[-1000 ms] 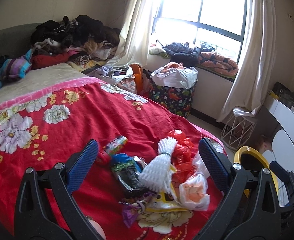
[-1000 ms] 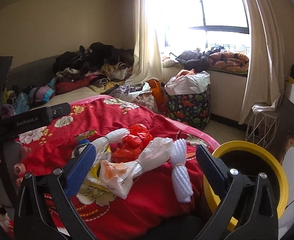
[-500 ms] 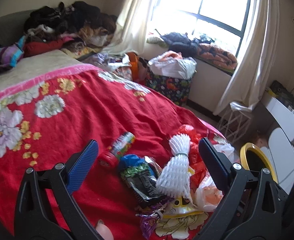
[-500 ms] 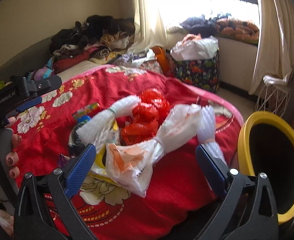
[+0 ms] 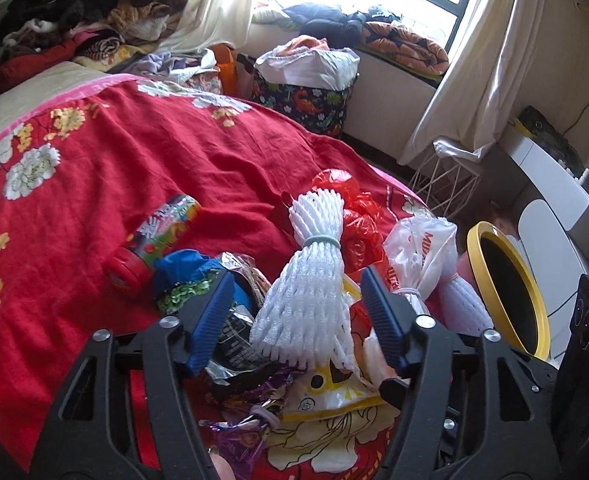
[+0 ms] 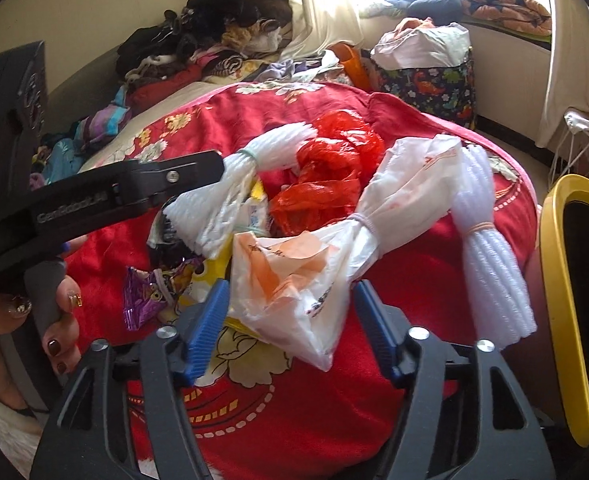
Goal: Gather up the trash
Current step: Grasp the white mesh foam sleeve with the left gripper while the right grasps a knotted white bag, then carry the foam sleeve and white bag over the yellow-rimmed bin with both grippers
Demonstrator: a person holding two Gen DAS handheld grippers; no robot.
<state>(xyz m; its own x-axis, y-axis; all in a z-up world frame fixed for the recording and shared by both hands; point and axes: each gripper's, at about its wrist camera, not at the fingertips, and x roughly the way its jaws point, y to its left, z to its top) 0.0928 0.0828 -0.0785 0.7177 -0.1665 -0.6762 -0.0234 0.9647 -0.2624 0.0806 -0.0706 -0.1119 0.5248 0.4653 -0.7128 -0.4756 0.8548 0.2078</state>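
Left claw: partly open around white foam net bundle — wrappers beneath may snag.
Right claw: partly open around tied plastic bag — thin film may slip free.

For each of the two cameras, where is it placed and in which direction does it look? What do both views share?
Left wrist: on the left gripper, facing across the red blanket toward the window; its open fingers flank a white foam net bundle.
Right wrist: on the right gripper, facing the same way; its open fingers flank a tied plastic bag. The left gripper and the hand holding it show.
Shared: the trash pile, the yellow-rimmed bin.
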